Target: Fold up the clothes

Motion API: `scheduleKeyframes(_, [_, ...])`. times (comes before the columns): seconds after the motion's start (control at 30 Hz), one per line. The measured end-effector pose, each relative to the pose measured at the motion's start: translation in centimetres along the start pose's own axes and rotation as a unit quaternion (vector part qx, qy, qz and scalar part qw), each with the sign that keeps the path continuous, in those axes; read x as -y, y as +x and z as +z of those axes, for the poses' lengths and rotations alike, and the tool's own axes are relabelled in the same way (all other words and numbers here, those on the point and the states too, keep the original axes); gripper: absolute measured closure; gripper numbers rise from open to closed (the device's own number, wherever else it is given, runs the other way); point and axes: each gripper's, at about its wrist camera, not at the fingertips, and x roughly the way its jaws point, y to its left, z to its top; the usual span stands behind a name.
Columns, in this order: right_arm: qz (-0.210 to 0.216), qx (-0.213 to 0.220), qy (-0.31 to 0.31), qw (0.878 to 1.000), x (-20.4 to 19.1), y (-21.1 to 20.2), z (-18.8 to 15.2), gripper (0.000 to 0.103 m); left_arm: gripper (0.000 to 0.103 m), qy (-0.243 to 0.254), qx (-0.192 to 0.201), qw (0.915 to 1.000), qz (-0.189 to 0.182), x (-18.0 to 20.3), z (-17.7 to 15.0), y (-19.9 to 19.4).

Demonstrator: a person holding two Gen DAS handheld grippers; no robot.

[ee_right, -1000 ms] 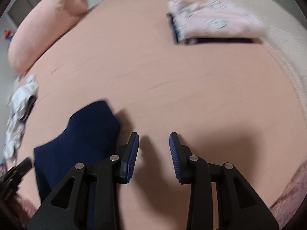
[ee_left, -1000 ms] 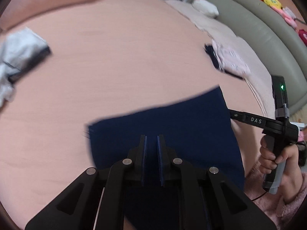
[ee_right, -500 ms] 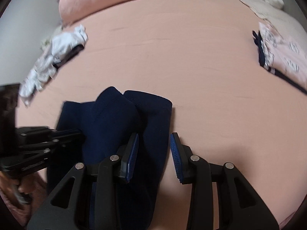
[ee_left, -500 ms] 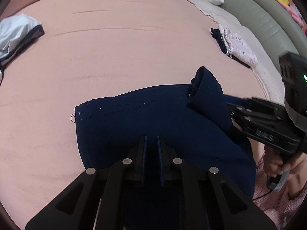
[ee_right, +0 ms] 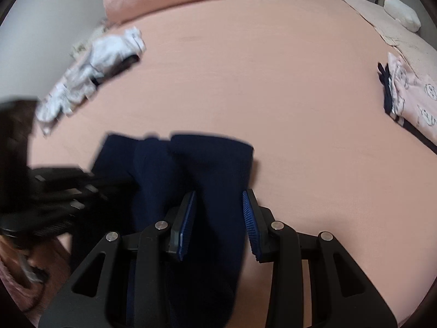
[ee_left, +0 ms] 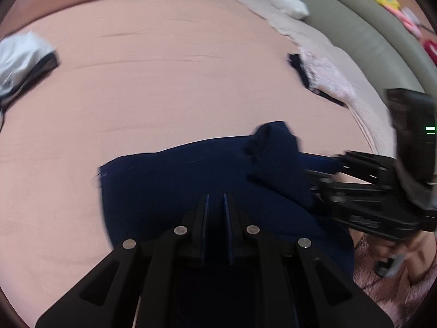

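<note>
Both wrist cameras sit low and close over the near edge of the pink bed (ee_left: 169, 87), looking along their tongs toward its far side. The left view angles rightward, the right view leftward; both share the navy garment (ee_left: 174, 180) (ee_right: 215, 169) and each other's tongs.

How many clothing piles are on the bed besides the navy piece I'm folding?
2: a white-grey heap at the bed's left edge, and a pink stack with dark items at its right edge. More may lie out of view.
</note>
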Motion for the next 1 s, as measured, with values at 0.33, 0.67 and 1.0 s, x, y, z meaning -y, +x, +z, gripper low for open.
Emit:
scheduleKeyframes(0.33, [-0.170,-0.004,0.019,0.985,3.7,0.2,-1.9,0.068,0.091,-0.051,-0.026,0.9981,-0.022,-1.3,0.2,1.1])
scheduleKeyframes(0.67, [0.019,0.035,0.074,0.996,5.4,-3.1,0.1,0.067,0.085,-0.046,0.035,0.9906,-0.123,0.7,1.0,-1.7])
scheduleKeyframes(1.0, [0.039,-0.020,0.000,0.999,0.9,-0.9,-1.3,0.067,0.084,-0.079,0.026,0.9906,-0.108,-0.3,2.0,1.1])
